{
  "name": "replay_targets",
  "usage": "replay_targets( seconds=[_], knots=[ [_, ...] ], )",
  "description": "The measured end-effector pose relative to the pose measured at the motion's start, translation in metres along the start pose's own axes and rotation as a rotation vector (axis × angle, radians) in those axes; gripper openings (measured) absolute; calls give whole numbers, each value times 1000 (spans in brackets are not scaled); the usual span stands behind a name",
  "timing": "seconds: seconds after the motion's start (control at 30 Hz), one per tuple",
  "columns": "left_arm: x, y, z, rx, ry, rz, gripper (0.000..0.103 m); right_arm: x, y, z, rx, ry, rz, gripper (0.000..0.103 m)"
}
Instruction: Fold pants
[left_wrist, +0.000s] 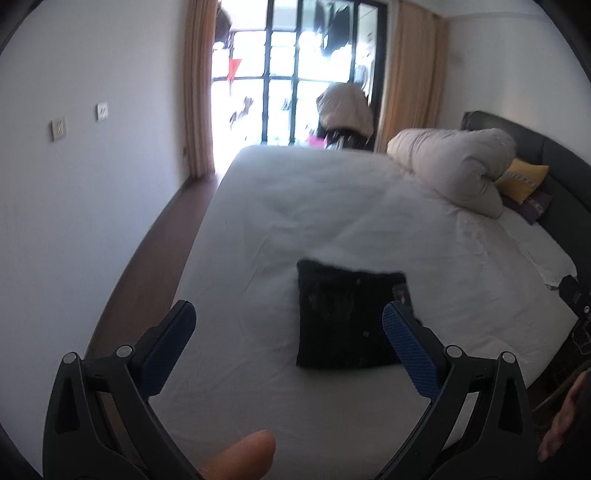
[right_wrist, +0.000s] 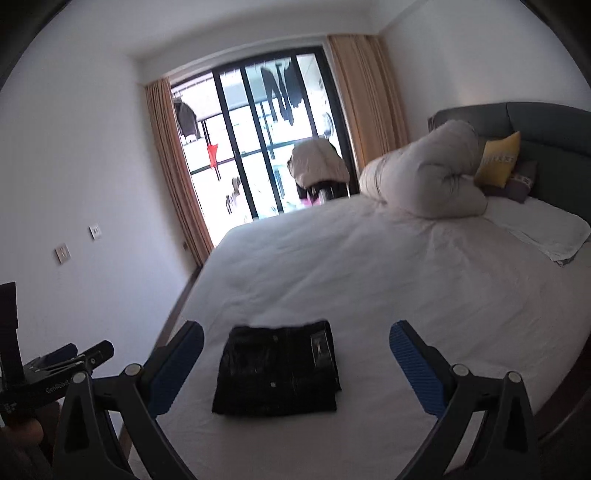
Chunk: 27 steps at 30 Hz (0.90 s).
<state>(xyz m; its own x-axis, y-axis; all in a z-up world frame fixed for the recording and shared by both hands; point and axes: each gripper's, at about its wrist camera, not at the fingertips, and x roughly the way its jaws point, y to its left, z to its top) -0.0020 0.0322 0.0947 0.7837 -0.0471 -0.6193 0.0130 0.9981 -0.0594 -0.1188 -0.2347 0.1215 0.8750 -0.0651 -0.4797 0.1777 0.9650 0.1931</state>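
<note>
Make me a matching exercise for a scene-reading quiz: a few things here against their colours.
Things:
1. pants
2. cushion
3. curtains
4. sheet

Colours:
A. white
B. yellow
C. black
D. tan

Pairs: 1-C, 2-B, 3-D, 4-A

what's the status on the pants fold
Left tool open, empty. Right tool open, empty. Black folded pants flat on white bed sheet. Nothing in the way.
</note>
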Motion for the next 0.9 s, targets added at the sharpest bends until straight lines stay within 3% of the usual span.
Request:
replay_targets(
  seconds=[0.3, 0.57, 0.9],
  knots=[
    [35, -5, -29, 10, 75, 23, 103, 25, 15, -22, -37, 175, -19, 103],
    [75, -2, -33, 6, 105, 41, 103, 33, 26, -36, -70, 229, -8, 103],
    [86, 1, -39, 8, 125, 49, 103, 36, 31, -45, -83, 270, 1, 103]
  ],
)
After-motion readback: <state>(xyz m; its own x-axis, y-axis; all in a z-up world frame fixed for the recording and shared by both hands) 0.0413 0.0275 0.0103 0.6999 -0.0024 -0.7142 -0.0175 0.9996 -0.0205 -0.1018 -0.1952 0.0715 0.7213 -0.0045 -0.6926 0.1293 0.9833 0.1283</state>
